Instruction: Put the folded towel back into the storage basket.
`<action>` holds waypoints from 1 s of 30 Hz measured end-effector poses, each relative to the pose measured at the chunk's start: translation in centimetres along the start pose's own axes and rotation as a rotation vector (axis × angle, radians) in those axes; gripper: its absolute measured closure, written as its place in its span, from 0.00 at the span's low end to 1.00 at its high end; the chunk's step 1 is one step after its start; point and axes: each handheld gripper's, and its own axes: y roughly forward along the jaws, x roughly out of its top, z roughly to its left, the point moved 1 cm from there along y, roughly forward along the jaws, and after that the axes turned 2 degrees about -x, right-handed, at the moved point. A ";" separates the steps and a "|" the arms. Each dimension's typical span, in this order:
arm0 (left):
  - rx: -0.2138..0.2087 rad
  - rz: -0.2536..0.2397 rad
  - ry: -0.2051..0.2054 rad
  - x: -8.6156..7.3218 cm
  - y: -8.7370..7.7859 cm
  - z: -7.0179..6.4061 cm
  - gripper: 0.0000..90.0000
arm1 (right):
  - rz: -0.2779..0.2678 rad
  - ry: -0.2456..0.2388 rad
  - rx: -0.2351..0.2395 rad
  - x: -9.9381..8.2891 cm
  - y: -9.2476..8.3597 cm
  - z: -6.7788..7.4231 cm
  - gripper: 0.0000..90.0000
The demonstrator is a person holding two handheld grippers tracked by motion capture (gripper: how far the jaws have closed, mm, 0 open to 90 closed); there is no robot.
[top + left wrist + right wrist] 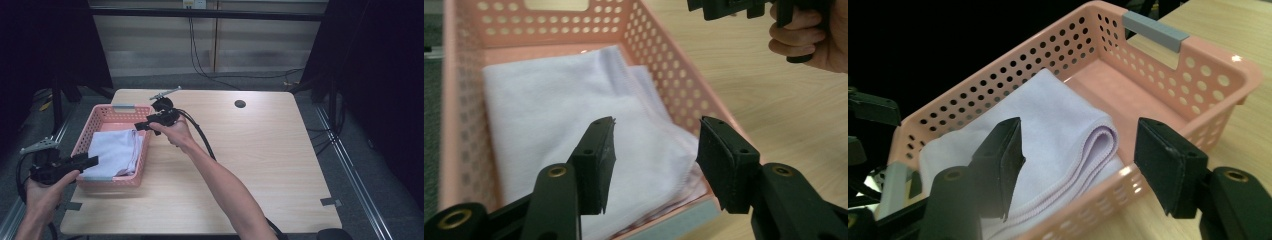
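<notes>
Towel (116, 151), folded and pale lilac, lies inside the pink basket (82, 140), toward its near end, with bare floor left at the far end by the grey handle (1154, 31). Left gripper (85, 162) hangs at the basket's near-left corner, jaws released, nothing between them; right gripper (142, 125) hovers over the basket's right wall, likewise slack and empty. Best now, I'd judge, to draw both clear of the basket without snagging a fold or nudging its rim

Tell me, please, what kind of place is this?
Probably a lab or recording workspace, not a home: a bare wooden table flanked by dark curtains, cables trailing over the floor, and a pink basket with a folded cloth.
</notes>
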 end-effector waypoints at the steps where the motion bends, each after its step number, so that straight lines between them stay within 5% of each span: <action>1: 0.002 -0.005 0.006 0.0 0.1 -0.6 0.53 | -0.008 -0.006 0.001 -0.2 -0.6 -0.1 0.39; 5: -0.021 -0.024 0.021 -0.2 0.9 -2.8 0.56 | -0.022 -0.026 -0.010 -0.7 -2.6 -0.4 0.39; 14: -0.061 -0.014 0.109 0.5 4.1 -7.9 0.54 | -0.055 -0.050 -0.075 -3.6 -10.1 -2.3 0.38; 24: -0.072 -0.002 0.144 1.0 7.2 -11.1 0.52 | -0.082 -0.071 -0.128 -7.0 -17.1 -2.7 0.38; 30: -0.114 0.009 0.166 0.5 9.3 -13.1 0.49 | -0.097 -0.059 -0.149 -9.3 -20.0 -3.2 0.38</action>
